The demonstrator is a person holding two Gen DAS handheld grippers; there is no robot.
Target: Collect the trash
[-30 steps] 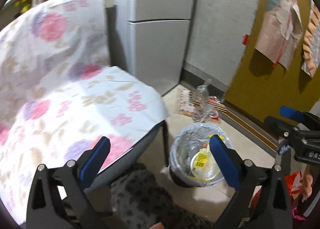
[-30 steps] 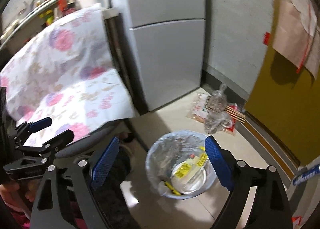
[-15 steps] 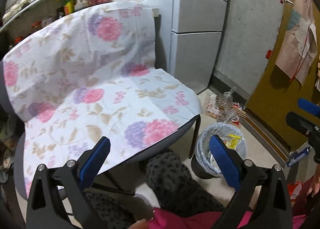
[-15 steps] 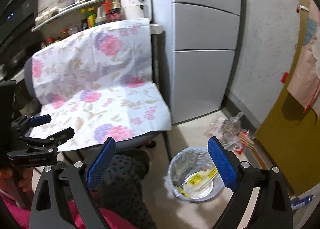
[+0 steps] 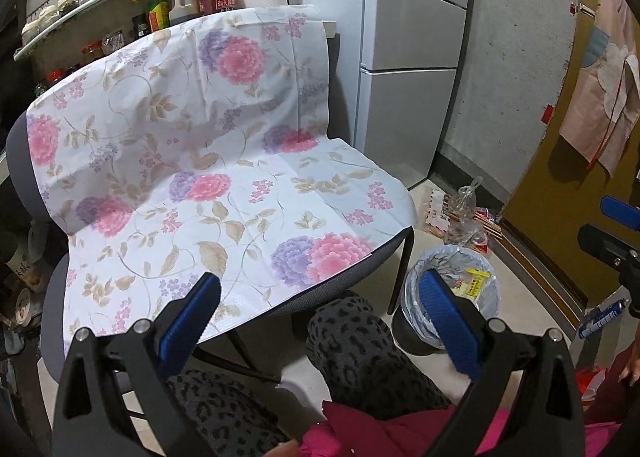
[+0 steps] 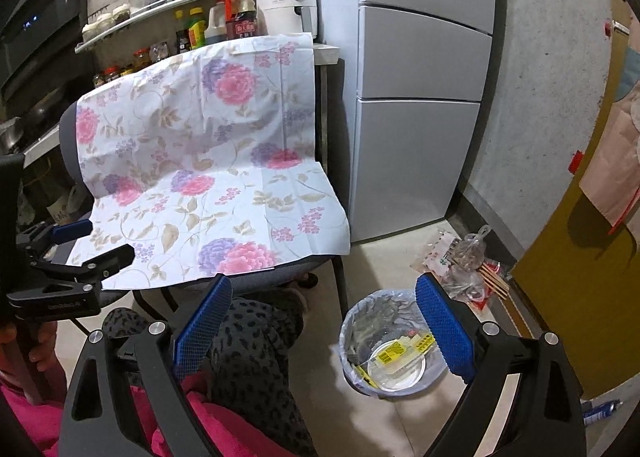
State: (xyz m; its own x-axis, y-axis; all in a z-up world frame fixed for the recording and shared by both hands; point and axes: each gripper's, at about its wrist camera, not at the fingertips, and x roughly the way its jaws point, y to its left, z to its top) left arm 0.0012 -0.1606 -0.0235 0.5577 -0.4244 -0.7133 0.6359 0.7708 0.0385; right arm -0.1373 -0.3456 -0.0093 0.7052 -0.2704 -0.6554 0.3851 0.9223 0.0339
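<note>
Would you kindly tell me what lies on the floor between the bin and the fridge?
Bare floor in the right wrist view; the litter pile sits beyond the bin, away from the fridge.

No lettering is legible, even on the dark bottle's red label [image 6: 241, 28]

I see a pale tiled floor [image 6: 404, 257] carrying a lined trash bin [image 6: 390, 341] beside the chair [image 6: 208, 185], with loose wrappers and a knotted plastic bag [image 6: 466, 261] lying against the wall.
</note>
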